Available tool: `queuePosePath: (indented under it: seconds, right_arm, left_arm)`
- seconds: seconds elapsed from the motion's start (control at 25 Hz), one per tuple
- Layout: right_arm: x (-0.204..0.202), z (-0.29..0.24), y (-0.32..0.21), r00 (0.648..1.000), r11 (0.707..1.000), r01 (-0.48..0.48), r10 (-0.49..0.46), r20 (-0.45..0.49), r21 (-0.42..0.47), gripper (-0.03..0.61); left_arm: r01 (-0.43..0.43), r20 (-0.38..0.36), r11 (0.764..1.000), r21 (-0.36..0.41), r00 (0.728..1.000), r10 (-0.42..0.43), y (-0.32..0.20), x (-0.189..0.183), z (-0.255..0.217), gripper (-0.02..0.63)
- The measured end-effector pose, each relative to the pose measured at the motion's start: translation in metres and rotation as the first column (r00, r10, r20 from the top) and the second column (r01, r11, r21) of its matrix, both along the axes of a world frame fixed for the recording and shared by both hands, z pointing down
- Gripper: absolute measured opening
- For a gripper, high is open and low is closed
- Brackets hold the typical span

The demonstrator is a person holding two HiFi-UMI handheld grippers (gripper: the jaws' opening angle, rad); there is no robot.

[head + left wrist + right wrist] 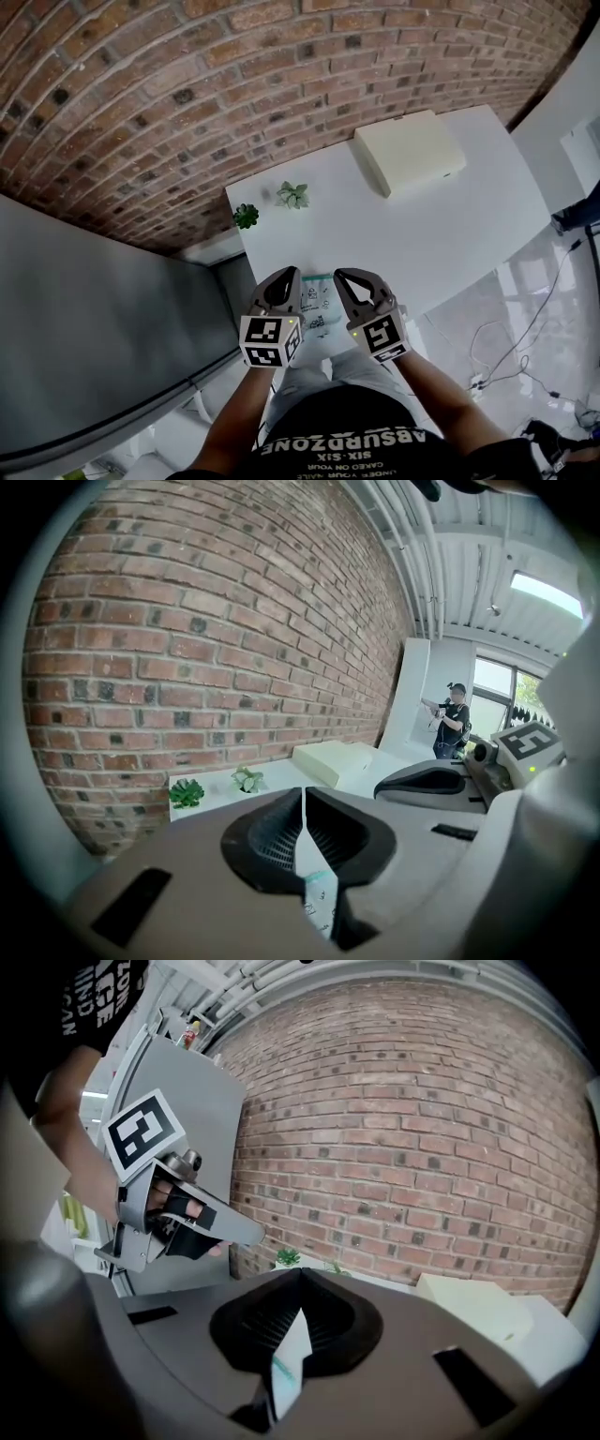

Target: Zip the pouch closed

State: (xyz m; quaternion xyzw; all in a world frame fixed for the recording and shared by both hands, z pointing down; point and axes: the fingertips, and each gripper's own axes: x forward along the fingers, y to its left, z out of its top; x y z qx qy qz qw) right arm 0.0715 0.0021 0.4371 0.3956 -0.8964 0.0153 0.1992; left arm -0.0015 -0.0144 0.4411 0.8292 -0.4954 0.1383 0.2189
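Note:
A clear pouch with a teal zip strip and printed marks hangs between my two grippers, raised over the near edge of the white table. My left gripper is shut on the pouch's left edge. In the left gripper view the pouch is pinched between the closed jaws of the left gripper. My right gripper is shut on the right edge. The right gripper view has the pouch clamped in the right gripper. The zip slider is hidden.
A cream flat box lies at the table's far right. Two small green plants stand by the brick wall. A grey cabinet is at the left. Cables lie on the floor at the right. A person stands far off.

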Motion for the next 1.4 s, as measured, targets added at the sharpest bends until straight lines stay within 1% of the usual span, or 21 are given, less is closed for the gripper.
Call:
queuePosePath:
  seconds: [0.12, 0.28, 0.48, 0.68, 1.4]
  right_arm:
    - [-0.003, -0.004, 0.002, 1.0, 0.999, -0.019, 0.019, 0.019, -0.028, -0.002]
    - [-0.009, -0.006, 0.006, 0.999, 0.998, -0.021, 0.024, 0.044, -0.061, -0.003]
    - [-0.012, -0.011, 0.008, 0.997, 0.996, -0.019, 0.025, 0.068, -0.084, -0.003]
    - [-0.014, -0.014, 0.01, 0.997, 0.996, -0.021, 0.027, 0.074, -0.085, -0.003]
    - [-0.018, -0.013, 0.009, 0.998, 0.997, -0.026, 0.031, 0.063, -0.08, -0.003]
  left_arm:
    - [-0.025, 0.013, 0.999, 0.021, 1.0, 0.024, 0.005, 0.008, -0.005, 0.012]
    - [-0.065, 0.025, 0.998, 0.023, 0.998, 0.064, 0.012, 0.016, -0.007, 0.012]
    - [-0.073, 0.036, 0.997, 0.026, 0.997, 0.072, 0.016, 0.017, -0.012, 0.012]
    - [-0.076, 0.043, 0.997, 0.028, 0.996, 0.075, 0.019, 0.017, -0.012, 0.012]
    - [-0.073, 0.03, 0.997, 0.035, 0.997, 0.072, 0.019, 0.013, -0.01, 0.011]
